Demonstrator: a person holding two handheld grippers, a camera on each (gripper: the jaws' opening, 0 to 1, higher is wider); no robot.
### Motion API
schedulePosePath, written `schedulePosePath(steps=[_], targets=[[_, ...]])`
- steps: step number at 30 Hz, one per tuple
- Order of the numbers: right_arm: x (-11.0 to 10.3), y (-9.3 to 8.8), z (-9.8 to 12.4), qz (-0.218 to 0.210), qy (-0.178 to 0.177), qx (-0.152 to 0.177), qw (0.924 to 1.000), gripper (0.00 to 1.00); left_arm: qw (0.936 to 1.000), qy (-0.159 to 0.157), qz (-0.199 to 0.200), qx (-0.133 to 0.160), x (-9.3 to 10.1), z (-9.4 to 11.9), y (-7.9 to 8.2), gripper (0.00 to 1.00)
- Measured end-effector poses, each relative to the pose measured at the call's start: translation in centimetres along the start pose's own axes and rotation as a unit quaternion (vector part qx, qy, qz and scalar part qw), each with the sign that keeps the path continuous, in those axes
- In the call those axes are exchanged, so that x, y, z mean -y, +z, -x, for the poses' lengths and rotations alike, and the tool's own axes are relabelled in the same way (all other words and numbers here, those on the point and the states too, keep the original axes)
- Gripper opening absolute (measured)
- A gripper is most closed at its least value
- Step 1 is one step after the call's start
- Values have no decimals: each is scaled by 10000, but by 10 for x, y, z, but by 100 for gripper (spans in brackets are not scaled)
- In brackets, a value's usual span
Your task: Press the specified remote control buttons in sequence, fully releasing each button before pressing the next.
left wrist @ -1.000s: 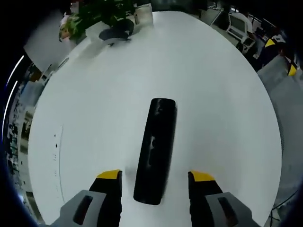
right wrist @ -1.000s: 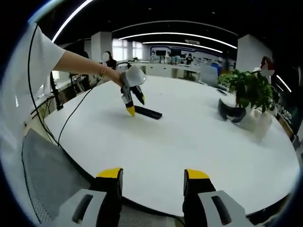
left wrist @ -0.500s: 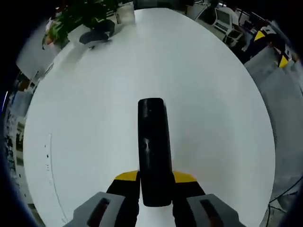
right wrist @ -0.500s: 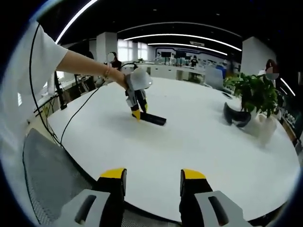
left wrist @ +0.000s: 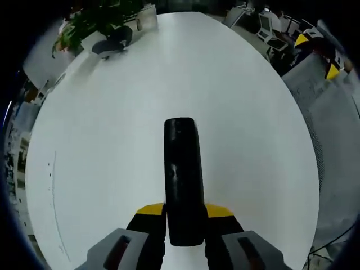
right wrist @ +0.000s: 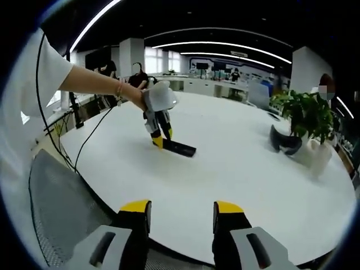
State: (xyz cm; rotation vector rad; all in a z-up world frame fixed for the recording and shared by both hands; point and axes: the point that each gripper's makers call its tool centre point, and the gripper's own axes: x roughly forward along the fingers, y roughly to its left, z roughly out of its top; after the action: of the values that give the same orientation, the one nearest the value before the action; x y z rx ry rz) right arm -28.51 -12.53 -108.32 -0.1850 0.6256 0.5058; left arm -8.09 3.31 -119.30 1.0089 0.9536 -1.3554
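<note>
Left gripper view first. Left gripper (left wrist: 184,212) drawn in tight, yellow-tipped fingers (left wrist: 151,210) pressed against both sides of the near end of the black remote control (left wrist: 182,169). Remote stretched lengthwise away from the fingers over the white counter (left wrist: 101,146), far end square-cut, faint raised marks along its top face, buttons too dim to read. At upper left, on the counter's far edge, a potted plant (left wrist: 93,22) with a dark curved object (left wrist: 112,46) just beside it. At upper right, beyond the counter's edge, yellow tips of the other gripper (left wrist: 315,53), small and hard to read.

Over to the right gripper view. At left, a white sleeve (right wrist: 34,79) and a bare arm reaching in over the counter (right wrist: 236,169), hand (right wrist: 138,95) wrapped around the left gripper (right wrist: 159,138). Its fingers pointed down, closed on one end of the remote (right wrist: 179,148); whether the remote lay flat on the counter or sat slightly raised, could not tell. A black cable (right wrist: 90,140) trailing from the hand toward the near left edge. A grey mesh chair back (right wrist: 62,214) below the counter at lower left. At the bottom, right gripper (right wrist: 181,209) parted wide, its fingers (right wrist: 135,209) gripping nothing, hanging over the near edge, well apart from the remote. At right, plant (right wrist: 306,115) in a white pot with the dark curved object (right wrist: 284,140) next to it.
</note>
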Motion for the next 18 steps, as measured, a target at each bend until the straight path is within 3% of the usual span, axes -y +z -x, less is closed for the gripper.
schedulePosePath(steps=[18], targets=[[-17, 10, -11, 383, 420, 43, 9984, 39, 9990, 72, 310, 301, 54, -1, -6, 23]])
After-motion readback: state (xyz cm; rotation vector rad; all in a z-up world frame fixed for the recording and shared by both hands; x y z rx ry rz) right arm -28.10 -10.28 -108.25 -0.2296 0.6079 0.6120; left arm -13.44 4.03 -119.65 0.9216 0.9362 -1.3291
